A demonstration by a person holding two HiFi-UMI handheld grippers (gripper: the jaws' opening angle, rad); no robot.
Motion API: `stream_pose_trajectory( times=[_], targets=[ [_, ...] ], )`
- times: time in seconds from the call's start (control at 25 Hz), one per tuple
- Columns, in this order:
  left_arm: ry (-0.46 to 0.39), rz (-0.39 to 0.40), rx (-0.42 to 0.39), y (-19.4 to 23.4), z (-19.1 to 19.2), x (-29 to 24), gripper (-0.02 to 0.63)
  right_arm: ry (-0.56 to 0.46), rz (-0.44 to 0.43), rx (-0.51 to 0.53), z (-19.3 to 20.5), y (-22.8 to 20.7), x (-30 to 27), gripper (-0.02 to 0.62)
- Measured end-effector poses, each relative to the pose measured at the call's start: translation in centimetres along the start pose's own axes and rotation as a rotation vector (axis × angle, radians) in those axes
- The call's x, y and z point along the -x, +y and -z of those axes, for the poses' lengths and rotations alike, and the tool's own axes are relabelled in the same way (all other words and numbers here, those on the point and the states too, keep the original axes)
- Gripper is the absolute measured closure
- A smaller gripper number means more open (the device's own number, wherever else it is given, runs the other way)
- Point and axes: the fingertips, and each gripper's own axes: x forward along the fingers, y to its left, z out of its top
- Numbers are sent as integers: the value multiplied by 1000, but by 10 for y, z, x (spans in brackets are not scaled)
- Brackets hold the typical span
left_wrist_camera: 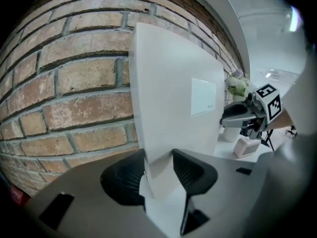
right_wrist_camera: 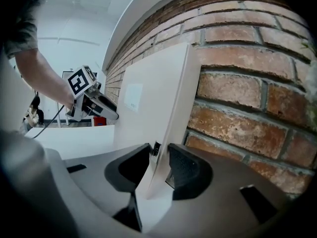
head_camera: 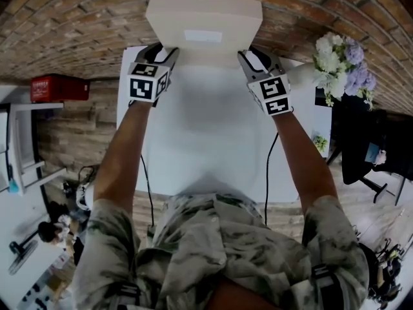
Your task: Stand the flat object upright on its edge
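The flat white box [head_camera: 203,24] stands nearly upright at the top centre of the head view, its lower edge at the far end of the white table [head_camera: 206,147], with the brick wall [head_camera: 77,18] just behind. The left gripper [left_wrist_camera: 158,171] pinches its left edge and the right gripper [right_wrist_camera: 159,165] its right, probably to steady it while it balances. The box looks smooth, matte, stiff and thin, with a pale label [head_camera: 203,36]. The dark pads [left_wrist_camera: 190,170] are ribbed.
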Motion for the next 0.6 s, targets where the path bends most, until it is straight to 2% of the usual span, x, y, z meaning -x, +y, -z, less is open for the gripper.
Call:
stream_pose_trajectory(
  times=[0.6],
  targets=[
    [10, -29, -6, 3, -1, -5, 411, -4, 19, -26, 1, -6, -8, 431]
  ],
)
